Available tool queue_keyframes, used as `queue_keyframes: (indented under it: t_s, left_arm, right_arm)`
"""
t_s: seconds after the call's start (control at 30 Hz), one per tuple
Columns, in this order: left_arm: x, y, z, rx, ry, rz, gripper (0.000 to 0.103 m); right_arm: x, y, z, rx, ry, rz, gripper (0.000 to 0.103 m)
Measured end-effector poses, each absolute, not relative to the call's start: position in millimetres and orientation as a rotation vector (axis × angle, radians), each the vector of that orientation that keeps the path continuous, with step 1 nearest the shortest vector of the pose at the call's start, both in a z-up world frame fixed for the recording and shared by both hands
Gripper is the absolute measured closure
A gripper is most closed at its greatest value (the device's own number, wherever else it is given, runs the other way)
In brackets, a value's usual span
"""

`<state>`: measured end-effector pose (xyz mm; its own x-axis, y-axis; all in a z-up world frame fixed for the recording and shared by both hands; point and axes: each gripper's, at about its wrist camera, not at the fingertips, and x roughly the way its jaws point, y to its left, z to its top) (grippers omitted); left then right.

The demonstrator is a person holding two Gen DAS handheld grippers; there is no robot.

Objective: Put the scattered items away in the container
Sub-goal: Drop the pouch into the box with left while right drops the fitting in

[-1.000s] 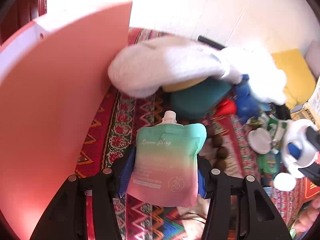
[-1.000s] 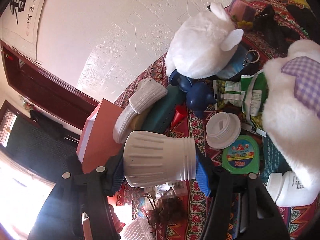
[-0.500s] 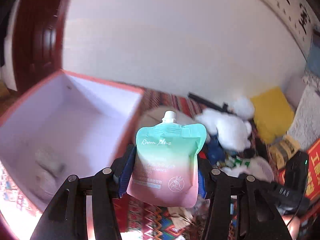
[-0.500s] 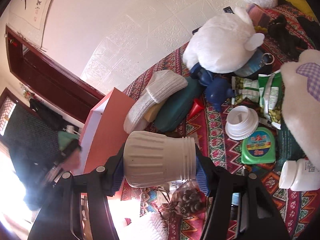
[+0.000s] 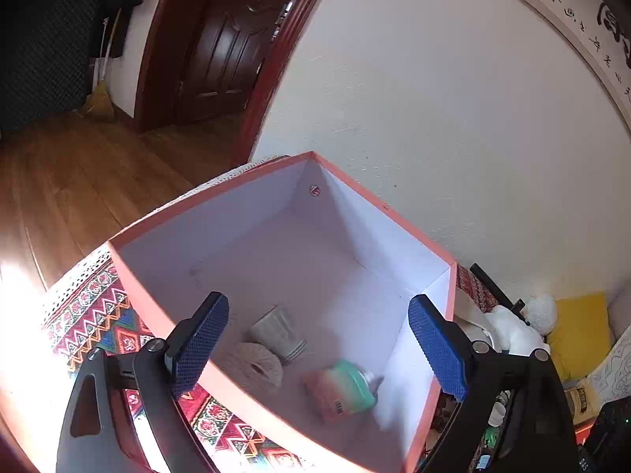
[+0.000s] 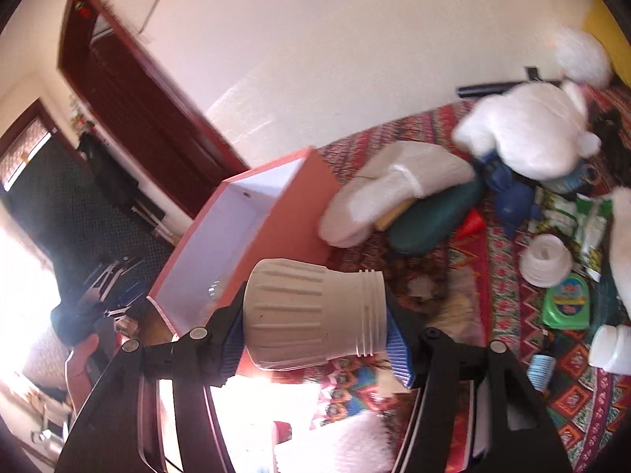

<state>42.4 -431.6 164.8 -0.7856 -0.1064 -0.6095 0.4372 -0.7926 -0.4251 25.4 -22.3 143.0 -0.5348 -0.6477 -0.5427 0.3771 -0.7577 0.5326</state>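
In the left wrist view my left gripper (image 5: 317,349) hangs above the pink box (image 5: 398,220), its jaws opening wide with nothing between the blue pads. The green-and-pink spouted pouch (image 5: 343,390) lies blurred on the box floor, beside a grey cup (image 5: 280,333) and a ball of twine (image 5: 256,366). In the right wrist view my right gripper (image 6: 315,333) is shut on a white ribbed plastic jar (image 6: 311,311), held sideways above the patterned cloth, to the right of the pink box (image 6: 303,213).
Scattered on the red patterned cloth (image 6: 493,244) are a white plush toy (image 6: 528,134), white mitt (image 6: 390,189), dark green pouch (image 6: 434,216), blue toy (image 6: 512,197), white lid (image 6: 546,258), green tape measure (image 6: 568,301), white bottle (image 6: 611,349). A hand (image 6: 84,366) shows at lower left. A wall stands behind.
My left gripper swung up and left over the box and its jaws spread; the pouch left them and now lies inside. My right gripper rose and shifted toward the box, the jar still held.
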Motion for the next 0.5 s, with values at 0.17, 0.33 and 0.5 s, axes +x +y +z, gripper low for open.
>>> queue_keyframes:
  t_s: [0.17, 0.33, 0.5]
  left_arm:
    - [54, -444, 161, 0.812, 0.818, -2.565, 0.010]
    - [63, -452, 161, 0.807, 0.800, -2.558, 0.010]
    - [73, -459, 166, 0.777, 0.824, -2.558, 0.010]
  right_arm:
    - [30, -89, 177, 0.899, -0.390, -2.199, 0.045]
    - [29, -163, 202, 0.844, -0.301, -2.126, 0.036]
    - [28, -188, 215, 0.809, -0.288, -2.139, 0.015]
